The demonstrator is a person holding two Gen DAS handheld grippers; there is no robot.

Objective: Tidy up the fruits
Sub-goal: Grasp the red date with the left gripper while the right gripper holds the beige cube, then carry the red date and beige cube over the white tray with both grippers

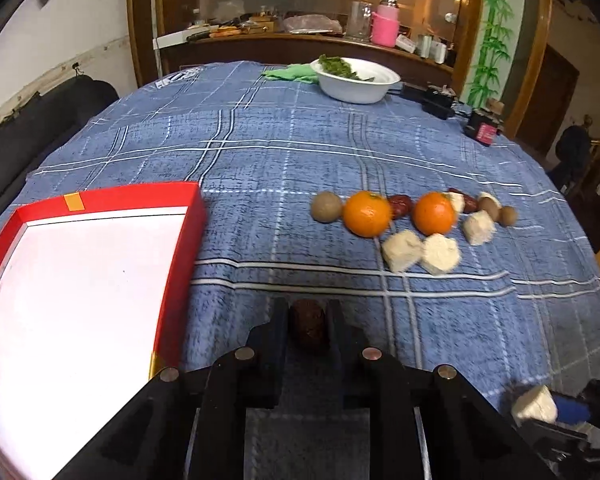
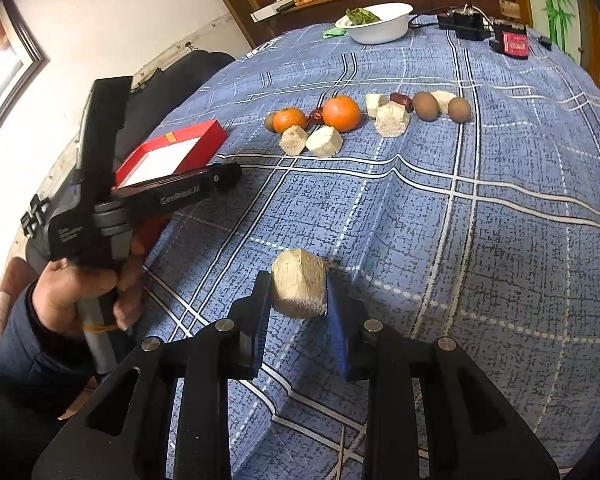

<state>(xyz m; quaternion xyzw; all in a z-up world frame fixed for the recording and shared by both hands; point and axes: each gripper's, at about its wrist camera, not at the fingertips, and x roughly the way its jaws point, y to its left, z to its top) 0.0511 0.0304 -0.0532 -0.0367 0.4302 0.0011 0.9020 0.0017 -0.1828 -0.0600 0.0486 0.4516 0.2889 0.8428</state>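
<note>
Left fingers [image 1: 308, 330] on a red date [image 1: 309, 326], right fingers [image 2: 298, 300] on a pale chunk [image 2: 299, 283]; red box [image 1: 156, 196] bare inside.

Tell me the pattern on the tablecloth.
Blue tablecloth with white plaid lines, clearest in the right wrist view.

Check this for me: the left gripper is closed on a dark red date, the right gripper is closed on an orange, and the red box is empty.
One error: the right gripper is closed on a pale cut chunk, not an orange, as the right wrist view shows. Both oranges lie on the tablecloth. The left gripper does hold the date, and the red box is empty.
</note>
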